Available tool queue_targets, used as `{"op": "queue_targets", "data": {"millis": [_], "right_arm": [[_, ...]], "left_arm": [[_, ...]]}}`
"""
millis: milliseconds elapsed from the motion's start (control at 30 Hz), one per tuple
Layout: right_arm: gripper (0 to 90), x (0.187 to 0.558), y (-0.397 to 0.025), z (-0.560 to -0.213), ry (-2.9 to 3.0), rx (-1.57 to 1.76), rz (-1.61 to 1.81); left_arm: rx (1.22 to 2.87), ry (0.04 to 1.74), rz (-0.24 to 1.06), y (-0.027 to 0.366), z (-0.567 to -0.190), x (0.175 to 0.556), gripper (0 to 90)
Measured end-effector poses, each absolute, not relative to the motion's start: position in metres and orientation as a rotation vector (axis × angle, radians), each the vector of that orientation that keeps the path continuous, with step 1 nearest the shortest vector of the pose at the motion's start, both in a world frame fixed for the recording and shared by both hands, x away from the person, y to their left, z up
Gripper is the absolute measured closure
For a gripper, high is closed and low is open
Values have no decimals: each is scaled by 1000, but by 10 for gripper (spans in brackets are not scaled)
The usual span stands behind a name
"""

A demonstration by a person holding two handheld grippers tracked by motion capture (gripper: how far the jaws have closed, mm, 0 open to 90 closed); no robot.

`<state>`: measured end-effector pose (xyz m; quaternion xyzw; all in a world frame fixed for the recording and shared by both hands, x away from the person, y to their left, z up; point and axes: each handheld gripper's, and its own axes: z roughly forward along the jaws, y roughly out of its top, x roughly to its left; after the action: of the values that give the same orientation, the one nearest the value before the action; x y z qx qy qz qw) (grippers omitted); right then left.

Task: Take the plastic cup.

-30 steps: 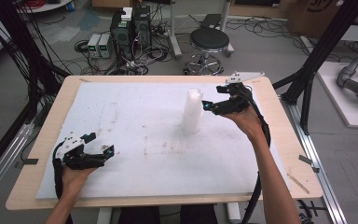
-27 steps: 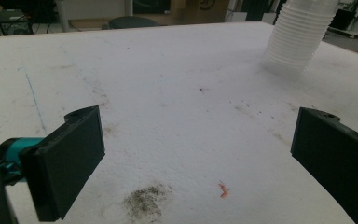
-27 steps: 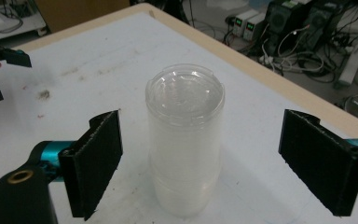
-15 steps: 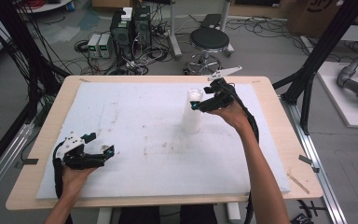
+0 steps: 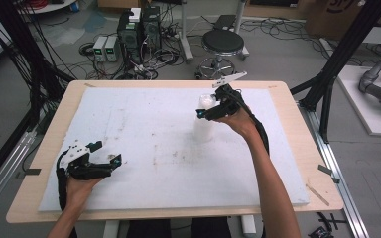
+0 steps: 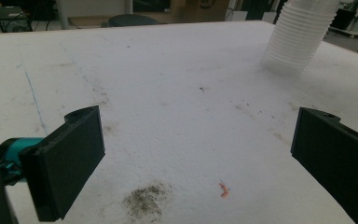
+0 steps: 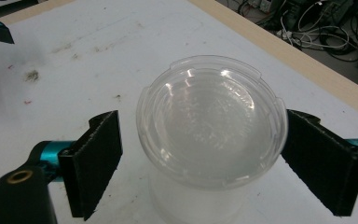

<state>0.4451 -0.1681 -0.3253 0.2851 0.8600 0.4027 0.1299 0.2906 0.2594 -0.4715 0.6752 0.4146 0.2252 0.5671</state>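
Cup stack (image 5: 204,118) was translucent milky white, ribbed with fine horizontal rings down its side; top cup (image 7: 212,121) clear, frosted at the base. Right gripper (image 7: 200,154) had matte black fingers (image 7: 95,161) with teal at the base and a brass-coloured eyelet. Left gripper (image 6: 200,158) had the same black fingers (image 6: 67,158) and teal accent, with a white body in the high view. Counter (image 5: 287,94) was light wood, covered by a white foam sheet (image 5: 144,129) speckled with grey smudges, one dark patch and a small orange fleck (image 6: 223,189).
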Motion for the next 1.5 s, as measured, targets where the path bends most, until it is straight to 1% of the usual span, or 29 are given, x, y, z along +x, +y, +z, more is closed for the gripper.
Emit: {"op": "queue_targets", "data": {"millis": [100, 133, 300, 433, 533, 567, 633, 667, 700, 800, 1500], "right_arm": [[135, 447, -166, -327, 2500, 835, 1175], [158, 447, -164, -327, 2496, 839, 1174], [162, 449, -163, -329, 2503, 840, 1148], [211, 449, -164, -329, 2497, 851, 1153], [223, 450, -164, -330, 2499, 839, 1147], [275, 449, -164, -330, 2506, 838, 1152], [282, 449, -164, -330, 2502, 833, 1149], [316, 450, -164, -329, 2499, 824, 1154], [316, 450, -164, -329, 2499, 824, 1154], [355, 449, -163, -329, 2506, 813, 1149], [378, 447, -162, -323, 2500, 829, 1136]], "left_arm": [[1592, 971, 529, 259, -471, 291, 26], [1592, 971, 528, 259, -471, 291, 26], [1593, 969, 528, 260, -471, 291, 26], [1593, 972, 525, 259, -471, 291, 26], [1595, 973, 526, 259, -471, 291, 26], [1595, 973, 525, 259, -471, 292, 26], [1594, 976, 524, 259, -471, 291, 26], [1593, 977, 524, 259, -471, 291, 26], [1593, 977, 524, 259, -471, 291, 26], [1594, 977, 521, 260, -471, 292, 26], [1593, 976, 523, 259, -471, 291, 26]]}}
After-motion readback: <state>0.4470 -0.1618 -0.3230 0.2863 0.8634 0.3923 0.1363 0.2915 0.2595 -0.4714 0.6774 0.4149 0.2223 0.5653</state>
